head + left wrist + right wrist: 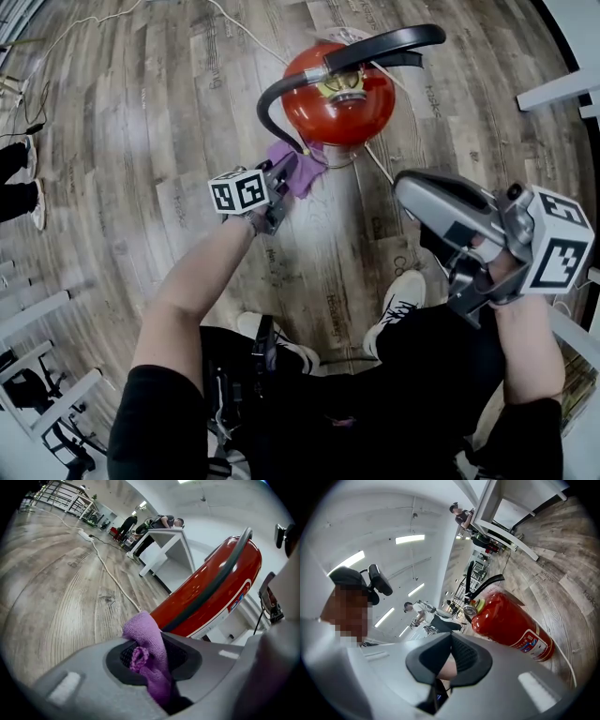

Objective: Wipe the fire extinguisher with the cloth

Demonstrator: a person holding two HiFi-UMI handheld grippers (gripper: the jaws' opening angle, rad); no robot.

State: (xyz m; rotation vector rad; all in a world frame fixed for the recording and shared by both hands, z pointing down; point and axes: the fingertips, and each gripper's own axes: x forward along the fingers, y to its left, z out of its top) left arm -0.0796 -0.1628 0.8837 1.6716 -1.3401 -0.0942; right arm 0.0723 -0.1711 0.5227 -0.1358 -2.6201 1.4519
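Note:
A red fire extinguisher (337,103) stands upright on the wooden floor, with a black handle on top and a black hose (270,98) curving down its left side. My left gripper (289,167) is low beside its left flank, shut on a purple cloth (305,169) that sits close to the red body. In the left gripper view the cloth (149,641) bulges out between the jaws of the left gripper (150,656), with the red cylinder (211,588) just beyond. My right gripper (405,192) hangs apart at the right, shut and empty; its own view shows the extinguisher (506,620) further off.
A white cable (246,33) runs over the floor behind the extinguisher. White table legs (558,89) stand at the upper right, and a white table (164,541) with people behind it shows in the left gripper view. The person's shoes (398,305) are below the grippers.

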